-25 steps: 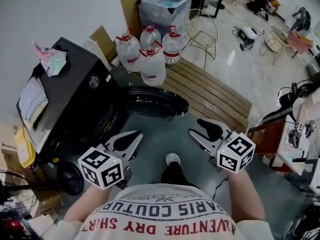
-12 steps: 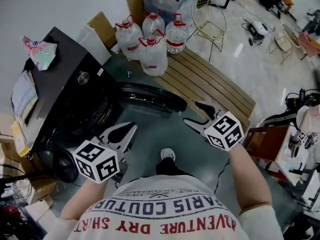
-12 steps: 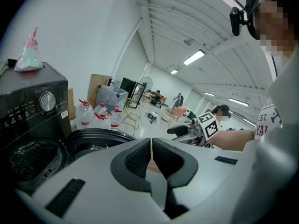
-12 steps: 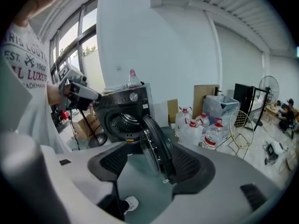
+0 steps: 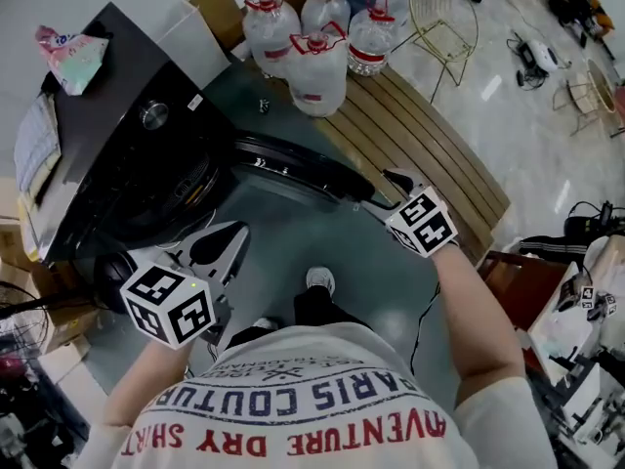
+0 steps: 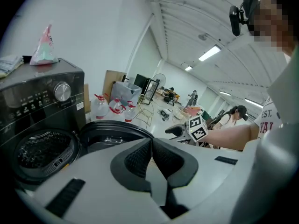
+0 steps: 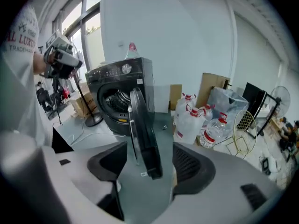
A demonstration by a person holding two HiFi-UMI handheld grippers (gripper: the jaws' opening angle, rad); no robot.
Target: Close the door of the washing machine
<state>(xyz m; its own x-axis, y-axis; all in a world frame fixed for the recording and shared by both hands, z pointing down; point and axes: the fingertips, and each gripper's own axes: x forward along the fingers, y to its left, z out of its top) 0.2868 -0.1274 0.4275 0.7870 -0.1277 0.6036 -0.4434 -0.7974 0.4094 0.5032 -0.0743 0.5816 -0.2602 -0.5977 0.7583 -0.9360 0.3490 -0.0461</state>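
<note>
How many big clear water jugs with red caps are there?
4, clustered between the black washing machine and slatted wooden bench: front jug, back-left jug, back-middle jug, right jug. More may hide behind.

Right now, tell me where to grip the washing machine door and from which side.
Grip the door's free edge, opposite the hinge. It stands wide open, edge-on to the right gripper, whose open jaws frame that thin rim, so probably come straight in from the free end.

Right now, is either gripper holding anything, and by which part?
Nothing: the right gripper is open, the door edge between its jaws ungripped; the left gripper is shut, empty.
</note>
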